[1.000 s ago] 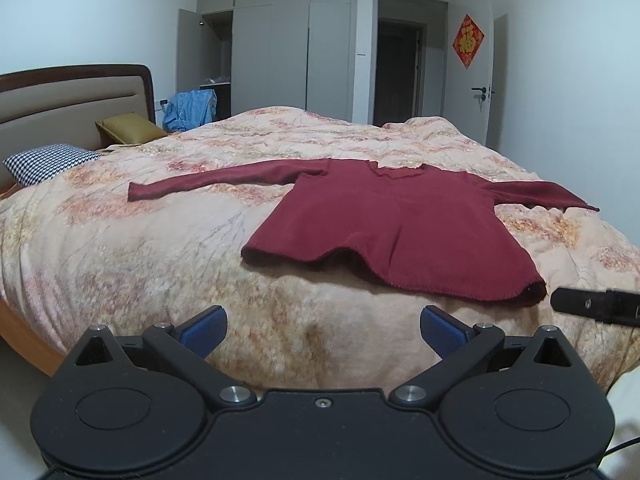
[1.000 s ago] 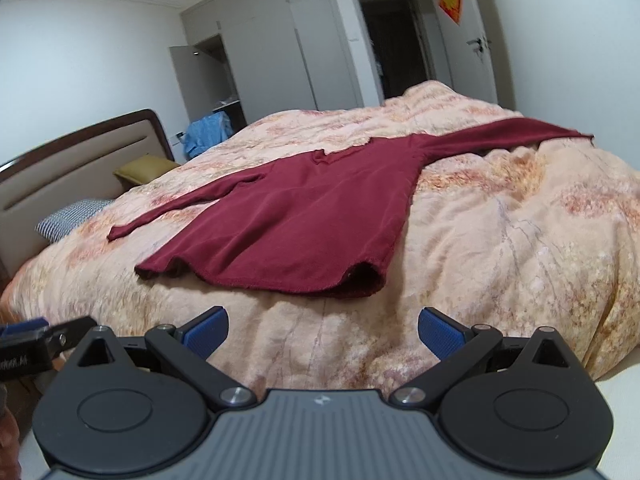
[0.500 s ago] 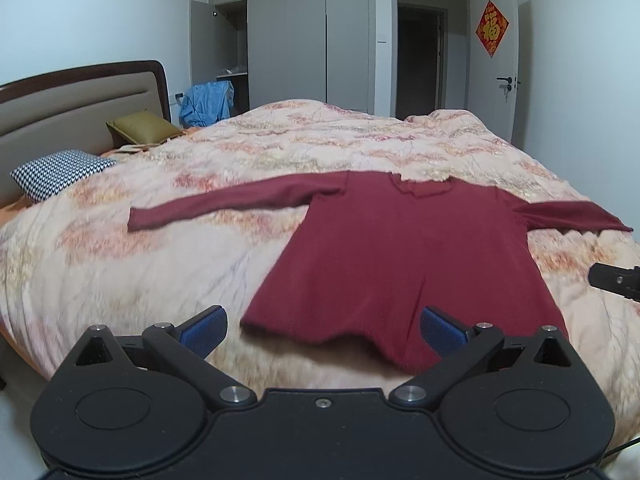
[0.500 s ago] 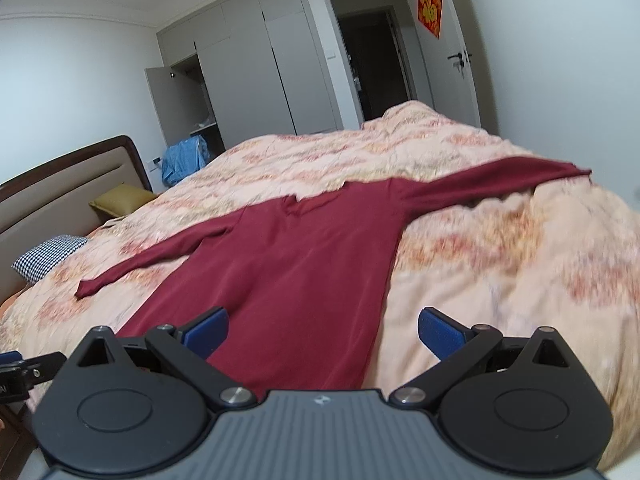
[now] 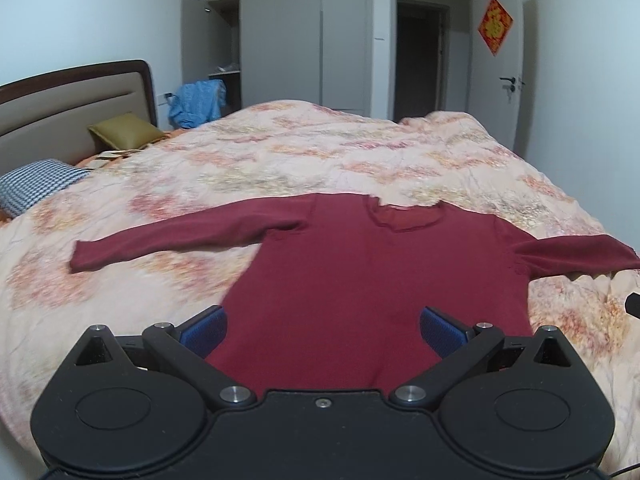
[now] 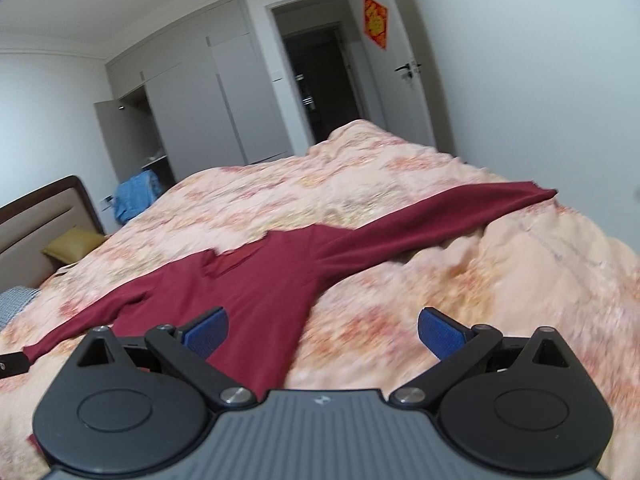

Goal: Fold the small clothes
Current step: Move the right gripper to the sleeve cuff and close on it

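Note:
A dark red long-sleeved top (image 5: pixel 372 264) lies flat on the bed, both sleeves spread out to the sides, collar at the far end. My left gripper (image 5: pixel 322 330) is open and empty, hovering over the top's lower body near the hem. My right gripper (image 6: pixel 322 332) is open and empty over the top's right side (image 6: pixel 260 300), with its left finger above the fabric and its right finger above the quilt. The right sleeve (image 6: pixel 440 220) stretches away to the far right. The hem is hidden behind both grippers.
The top lies on a peach floral quilt (image 5: pixel 320 160) covering a wide bed. A headboard (image 5: pixel 60 108), a yellow cushion (image 5: pixel 124 134) and a checked pillow (image 5: pixel 36 184) are at the left. Blue clothing (image 5: pixel 196 104) hangs by an open wardrobe. A door (image 5: pixel 500 80) stands at the far right.
Both grippers have moved forward and up from the bed's edge to over the top's body. Both stayed open. The top has not moved.

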`<state>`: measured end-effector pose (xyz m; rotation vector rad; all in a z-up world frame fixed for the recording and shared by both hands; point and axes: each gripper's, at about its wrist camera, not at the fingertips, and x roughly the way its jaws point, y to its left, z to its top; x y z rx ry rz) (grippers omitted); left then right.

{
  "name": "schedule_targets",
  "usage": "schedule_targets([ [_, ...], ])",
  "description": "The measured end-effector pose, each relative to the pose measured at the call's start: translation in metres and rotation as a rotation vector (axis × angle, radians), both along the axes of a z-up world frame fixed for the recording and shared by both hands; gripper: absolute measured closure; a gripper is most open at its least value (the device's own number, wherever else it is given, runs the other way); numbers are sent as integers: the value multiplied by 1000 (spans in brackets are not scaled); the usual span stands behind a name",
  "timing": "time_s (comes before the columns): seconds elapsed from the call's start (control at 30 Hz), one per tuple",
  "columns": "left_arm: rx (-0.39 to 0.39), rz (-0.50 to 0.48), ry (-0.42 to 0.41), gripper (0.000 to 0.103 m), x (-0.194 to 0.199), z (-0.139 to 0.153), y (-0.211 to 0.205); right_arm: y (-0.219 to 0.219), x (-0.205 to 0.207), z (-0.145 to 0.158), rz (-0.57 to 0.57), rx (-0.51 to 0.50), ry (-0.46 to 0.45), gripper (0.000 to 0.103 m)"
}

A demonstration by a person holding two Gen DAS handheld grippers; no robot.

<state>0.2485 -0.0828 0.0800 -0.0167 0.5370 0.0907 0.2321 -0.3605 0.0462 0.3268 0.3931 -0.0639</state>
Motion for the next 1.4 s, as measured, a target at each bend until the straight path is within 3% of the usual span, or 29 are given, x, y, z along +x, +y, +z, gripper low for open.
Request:
schedule_targets([
  [0.17, 36, -42, -2, 1, 53, -15, -37, -42, 26, -15, -83, -9, -8, 0],
  [0.37, 79, -91, 65, 1, 122, -44, -77, -103, 57, -35, -139, 17, -51, 0],
  [0.63, 106, -124, 125, 1, 177, -75, -110, -177, 132, -44, -174, 43, 11, 0],
  [0.9, 102, -149, 141, 1, 202, -94, -123, -242, 187, -56, -310, 88, 57, 0],
  [1.2, 32, -156, 148, 1, 203, -119, -126, -283, 211, -79, -387, 220, 61, 0],
  [1.27, 25, -154, 146, 1, 202, -121, -126, -293, 214, -83, -425, 273, 56, 6],
  [1.4, 20, -154, 151, 1, 202, -121, -125, -310, 225, -87, -501, 339, 43, 26],
])
